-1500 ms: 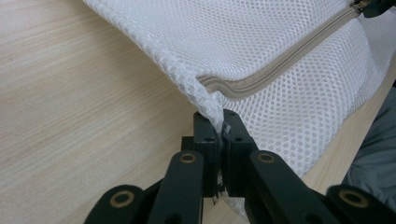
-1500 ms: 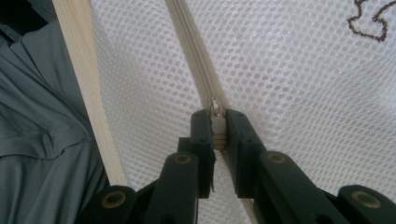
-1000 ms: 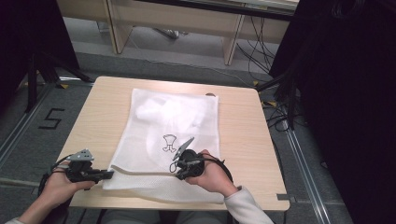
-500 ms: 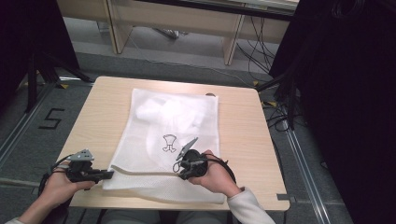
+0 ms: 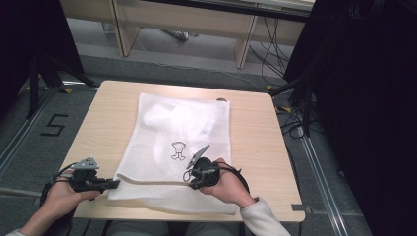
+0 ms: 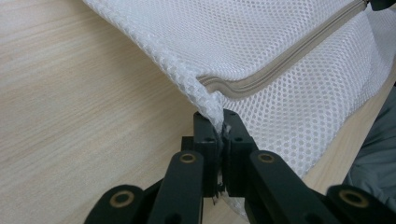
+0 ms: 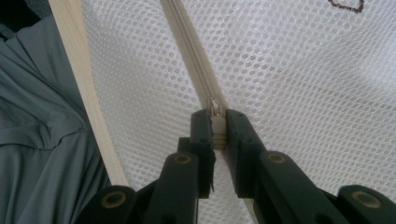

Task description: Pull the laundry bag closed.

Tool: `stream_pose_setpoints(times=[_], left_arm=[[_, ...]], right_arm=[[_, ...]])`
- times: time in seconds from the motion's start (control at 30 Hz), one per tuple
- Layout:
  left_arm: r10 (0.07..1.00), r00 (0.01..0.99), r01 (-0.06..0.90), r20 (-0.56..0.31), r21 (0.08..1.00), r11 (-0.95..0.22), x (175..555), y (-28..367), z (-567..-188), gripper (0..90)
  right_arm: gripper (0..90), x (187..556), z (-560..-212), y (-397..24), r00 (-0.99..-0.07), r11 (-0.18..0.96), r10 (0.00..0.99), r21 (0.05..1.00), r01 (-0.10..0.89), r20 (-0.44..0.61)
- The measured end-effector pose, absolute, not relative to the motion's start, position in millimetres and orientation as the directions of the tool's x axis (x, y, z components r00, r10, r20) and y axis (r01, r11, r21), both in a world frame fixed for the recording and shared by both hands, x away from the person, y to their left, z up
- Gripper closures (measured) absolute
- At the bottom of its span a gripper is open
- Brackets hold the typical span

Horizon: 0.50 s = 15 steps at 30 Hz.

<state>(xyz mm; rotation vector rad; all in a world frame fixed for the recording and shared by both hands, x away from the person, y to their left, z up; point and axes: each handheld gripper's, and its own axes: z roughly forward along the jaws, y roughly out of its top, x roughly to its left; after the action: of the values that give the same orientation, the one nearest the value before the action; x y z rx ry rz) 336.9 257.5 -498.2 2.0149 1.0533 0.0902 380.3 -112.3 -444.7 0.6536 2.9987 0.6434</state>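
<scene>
Down at the near edge of the wooden table (image 5: 255, 128), both grippers are clamped on the white mesh bag (image 5: 182, 128). Left gripper (image 6: 218, 135) pinches the bag's corner where the beige zipper (image 6: 289, 56) ends, jaws together on the mesh. Right gripper (image 7: 217, 128) grips the zipper pull (image 7: 215, 112), farther along the same zipper. Lying flat, the bag covers the table's middle. Beyond the table are grey floor, loose cables (image 5: 275, 54) and dark curtains (image 5: 364, 98).
</scene>
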Motion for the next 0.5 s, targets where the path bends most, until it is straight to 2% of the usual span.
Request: stream_pose_setpoints(times=[0.5], left_arm=[[0.708, 0.643, 0.646, -0.293, 0.704, -0.295, 336.9, 257.6, -498.2, 85.8]], right_arm=[[82.4, 380.1, -443.2, -118.8, -0.912, 0.826, 0.403, 0.399, 0.399, 0.079]])
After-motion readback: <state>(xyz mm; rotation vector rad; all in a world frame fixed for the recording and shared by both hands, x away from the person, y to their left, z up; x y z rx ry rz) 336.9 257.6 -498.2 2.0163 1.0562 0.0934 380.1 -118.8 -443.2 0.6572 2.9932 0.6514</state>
